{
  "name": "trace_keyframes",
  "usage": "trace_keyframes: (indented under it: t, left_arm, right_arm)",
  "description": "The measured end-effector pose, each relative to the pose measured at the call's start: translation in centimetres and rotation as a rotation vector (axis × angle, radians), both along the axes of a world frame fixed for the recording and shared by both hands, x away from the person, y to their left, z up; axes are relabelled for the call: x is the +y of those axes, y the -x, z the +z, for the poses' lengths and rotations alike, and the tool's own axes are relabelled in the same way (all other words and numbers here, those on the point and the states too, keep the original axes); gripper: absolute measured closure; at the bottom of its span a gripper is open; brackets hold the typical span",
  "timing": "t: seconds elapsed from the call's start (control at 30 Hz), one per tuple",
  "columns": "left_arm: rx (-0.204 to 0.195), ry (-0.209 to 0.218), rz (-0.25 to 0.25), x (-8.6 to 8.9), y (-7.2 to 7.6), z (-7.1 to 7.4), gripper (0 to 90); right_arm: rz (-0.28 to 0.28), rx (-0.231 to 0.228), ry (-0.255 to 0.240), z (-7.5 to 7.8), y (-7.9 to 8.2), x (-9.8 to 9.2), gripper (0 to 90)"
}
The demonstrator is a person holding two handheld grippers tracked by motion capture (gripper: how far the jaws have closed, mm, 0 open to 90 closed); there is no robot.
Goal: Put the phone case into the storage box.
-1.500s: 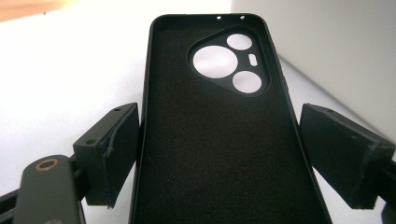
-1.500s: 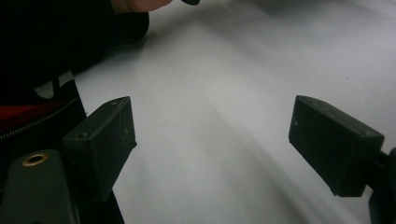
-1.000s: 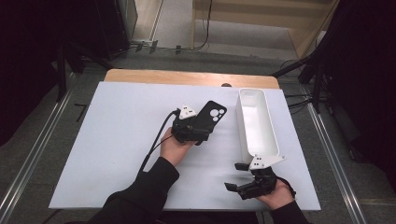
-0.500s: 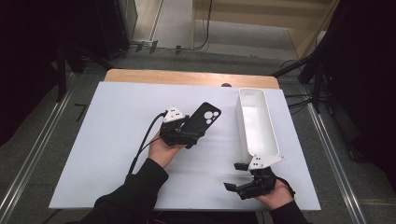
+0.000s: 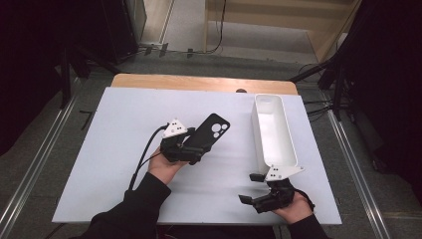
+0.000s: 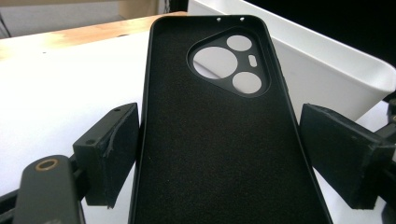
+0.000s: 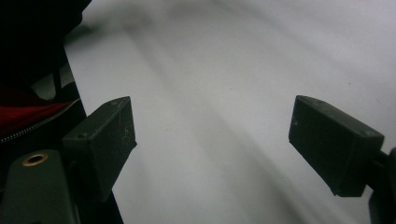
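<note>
While the phone case sits between my left gripper's jaws, just left of the white bin, they pinch its edges; my right gripper gapes empty.

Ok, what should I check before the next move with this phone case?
1. Phone case sits between the jaws of the left tool, pads apparently against both long edges: ok.
2. Grip firm enough to carry the case: cannot tell.
3. White bin looks empty inside, with room for the case: ok.
4. Stretch of table between case and bin is free of other things: ok.
5. Right tool is open with nothing between its jaws, by the bin's near end: ok.
</note>
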State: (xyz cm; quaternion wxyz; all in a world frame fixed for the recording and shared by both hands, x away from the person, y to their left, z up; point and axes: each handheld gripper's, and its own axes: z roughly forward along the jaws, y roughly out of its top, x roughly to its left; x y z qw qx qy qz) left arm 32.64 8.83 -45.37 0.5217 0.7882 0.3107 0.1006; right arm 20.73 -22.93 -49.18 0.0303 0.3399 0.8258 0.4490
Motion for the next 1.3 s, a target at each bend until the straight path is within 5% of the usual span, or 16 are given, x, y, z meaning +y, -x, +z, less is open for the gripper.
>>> trace_keyframes:
  t: [0.47,0.8,1.3]
  left_arm:
    - [-0.008,-0.010,0.064,2.8,0.8,-0.8,14.1]
    - [-0.027,0.018,0.123,3.7,2.1,-1.3,14.0]
    - [-0.058,0.048,0.175,3.9,3.4,-1.7,14.0]
  right_arm:
    - [0.011,-0.034,-0.001,0.3,0.3,0.7,13.2]
    - [-0.032,-0.091,-0.041,1.5,0.3,1.9,13.2]
    - [-0.084,-0.047,-0.059,3.4,-1.2,3.7,13.2]
